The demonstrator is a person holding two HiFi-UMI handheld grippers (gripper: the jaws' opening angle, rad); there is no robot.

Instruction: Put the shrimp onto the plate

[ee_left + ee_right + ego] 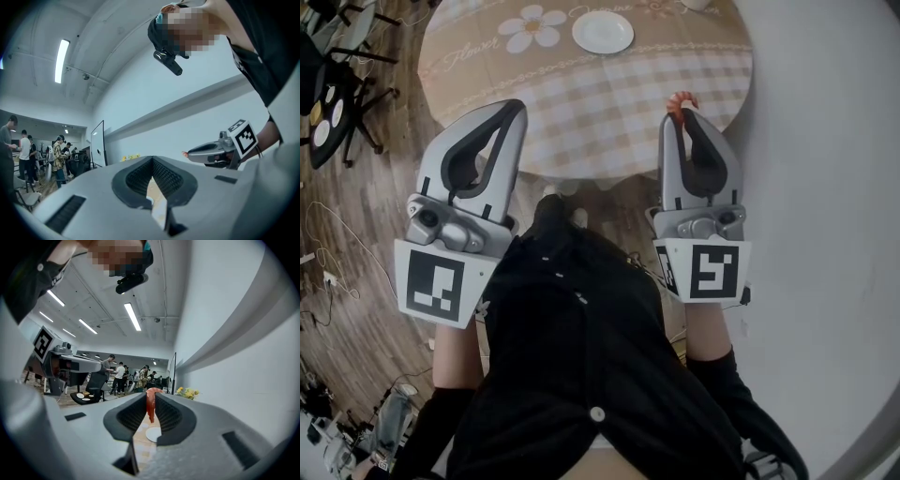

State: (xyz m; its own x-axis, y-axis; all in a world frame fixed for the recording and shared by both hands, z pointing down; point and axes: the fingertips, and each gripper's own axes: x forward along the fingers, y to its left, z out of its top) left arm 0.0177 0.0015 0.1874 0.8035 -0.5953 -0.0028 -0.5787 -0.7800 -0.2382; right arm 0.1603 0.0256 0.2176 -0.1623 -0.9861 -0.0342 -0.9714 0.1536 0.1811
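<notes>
Between the right jaws: the shrimp (149, 405), orange-red, is pinched close to the tips of the right gripper (682, 114), with its curled end poking out just past them.
Right jaws: drawn narrow onto the shrimp, pads pressing it from both sides.
Left jaws: the left gripper (515, 109) has its tips touching and nothing between them. It hangs about level with the right one, well off to its left.
Plate (603, 32): white and bare, it sits on the far part of the round checked table (581, 112), ahead of both sets of jaws. From the right jaws it lies forward and to the left. The right gripper view shows it below the shrimp, through the gap in the jaws.
Step in hand: seemingly the carry. The shrimp is held in the air near the table's near right edge, not yet over the plate.
Next move: it likely calls for taking the right jaws forward and leftward until the shrimp hangs over the plate, lowering them close to it, then parting them.
Risk: the hold is at the very tips, so a jolt could shake the shrimp loose short of the plate.
</notes>
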